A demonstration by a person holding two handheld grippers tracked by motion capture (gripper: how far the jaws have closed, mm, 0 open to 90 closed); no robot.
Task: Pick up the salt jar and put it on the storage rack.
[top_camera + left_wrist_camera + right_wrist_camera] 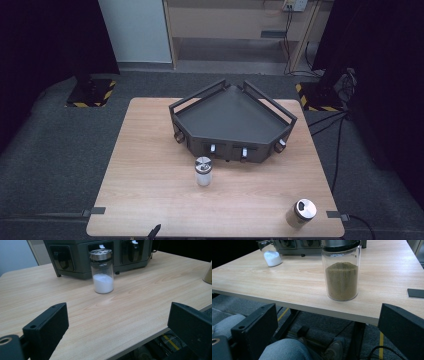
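A glass jar of white powder [203, 171] with a metal lid stands mid-table, just in front of a dark corner rack [232, 120]. A taller jar of brown powder [300, 214] stands near the front right corner. My left gripper [120, 315] hovers open over the table's front edge, facing the white jar [102, 271] from some way off. My right gripper [329, 315] is open too, held lower than the tabletop before the brown jar [342, 272]. Nothing is between either pair of jaws. A black tip [155, 231] pokes up at the table's front edge.
The rack's front [100, 255] has slots holding small bottles. Black tape tabs [97, 211] sit at the table's front corners. A person's knees in jeans [284, 350] are under the table edge. Cables [340, 150] run on the floor to the right.
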